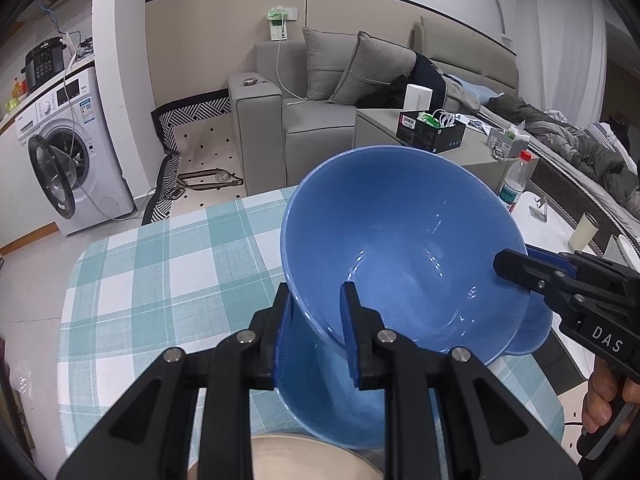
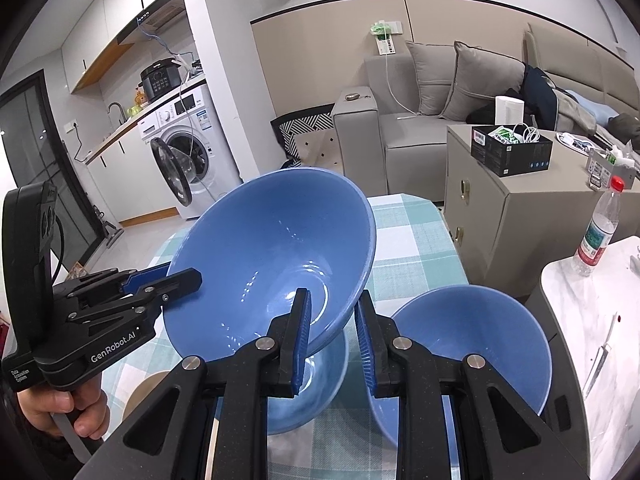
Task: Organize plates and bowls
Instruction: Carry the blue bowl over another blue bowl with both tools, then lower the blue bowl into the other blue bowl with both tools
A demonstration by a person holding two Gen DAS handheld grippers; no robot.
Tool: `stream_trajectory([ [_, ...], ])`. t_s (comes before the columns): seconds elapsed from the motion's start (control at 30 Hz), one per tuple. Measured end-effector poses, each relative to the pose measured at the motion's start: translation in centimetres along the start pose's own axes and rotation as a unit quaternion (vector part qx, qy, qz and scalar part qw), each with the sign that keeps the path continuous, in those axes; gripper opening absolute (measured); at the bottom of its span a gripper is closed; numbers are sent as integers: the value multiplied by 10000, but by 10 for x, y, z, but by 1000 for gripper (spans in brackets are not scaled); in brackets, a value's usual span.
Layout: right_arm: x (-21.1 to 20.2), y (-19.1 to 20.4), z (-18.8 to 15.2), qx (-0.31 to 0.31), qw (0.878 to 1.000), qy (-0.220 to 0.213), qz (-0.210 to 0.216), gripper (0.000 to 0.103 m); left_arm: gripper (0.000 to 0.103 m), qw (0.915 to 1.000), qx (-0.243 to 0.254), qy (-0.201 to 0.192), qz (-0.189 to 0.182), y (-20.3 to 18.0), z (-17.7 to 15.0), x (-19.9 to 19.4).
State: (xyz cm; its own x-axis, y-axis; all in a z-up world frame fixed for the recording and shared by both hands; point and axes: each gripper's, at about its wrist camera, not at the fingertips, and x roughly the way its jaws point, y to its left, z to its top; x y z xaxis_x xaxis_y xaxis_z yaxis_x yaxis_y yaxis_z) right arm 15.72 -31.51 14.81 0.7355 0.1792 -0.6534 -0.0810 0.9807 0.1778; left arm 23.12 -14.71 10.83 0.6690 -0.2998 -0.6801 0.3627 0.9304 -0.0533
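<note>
Two grippers share one glossy blue conical bowl point(image 1: 400, 248) that we hold tilted above the tabletop point(image 1: 160, 272), which wears a teal-and-white checked cloth with a soft woven look. Our left gripper point(image 1: 316, 332) pinches the near rim of the bowl, one ribbed blue finger pad outside the wall and one inside against the smooth glaze. Our right gripper point(image 2: 334, 344) grips the opposite side of the rim the same way, its fingers point(image 2: 302, 336) pressed onto the thin flared wall. In the left wrist view the right gripper reaches in from the right edge, black and angular, with a hand point(image 1: 604, 396) on its handle.

Directly beneath the lifted bowl sits a second blue bowl point(image 2: 312, 396) of the same funnel shape, upright on the cloth. Just beside it, to the right in the right wrist view, stands a third matching blue bowl point(image 2: 472, 340), also upright. A pale beige round plate point(image 1: 304, 456) with a matte surface lies at the near edge of the cloth, partly hidden by the left gripper. A clear plastic bottle with a red cap point(image 2: 600, 228) stands on a white marble-patterned tabletop point(image 2: 580, 320) well apart on the right.
</note>
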Motion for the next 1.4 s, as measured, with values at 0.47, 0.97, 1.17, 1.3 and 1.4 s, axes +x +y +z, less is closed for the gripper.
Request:
stream_trajectory([
  [0.47,1,4,-24,117,9996,55,248,23,21,10000,-50,22,33,6,-18,-8],
  [0.97,8,8,-47,114,9992,187,319,24,22,9997,-171,139,63,8,-31,-2],
  [1.17,8,9,-52,85,9991,180,373,24,22,9996,-216,182,73,9,-36,0],
  [1.3,9,10,-54,66,9988,211,428,24,22,9994,-250,209,79,11,-39,1],
  [1.4,11,10,-56,57,9986,240,475,24,22,9992,-294,246,75,13,-42,3],
])
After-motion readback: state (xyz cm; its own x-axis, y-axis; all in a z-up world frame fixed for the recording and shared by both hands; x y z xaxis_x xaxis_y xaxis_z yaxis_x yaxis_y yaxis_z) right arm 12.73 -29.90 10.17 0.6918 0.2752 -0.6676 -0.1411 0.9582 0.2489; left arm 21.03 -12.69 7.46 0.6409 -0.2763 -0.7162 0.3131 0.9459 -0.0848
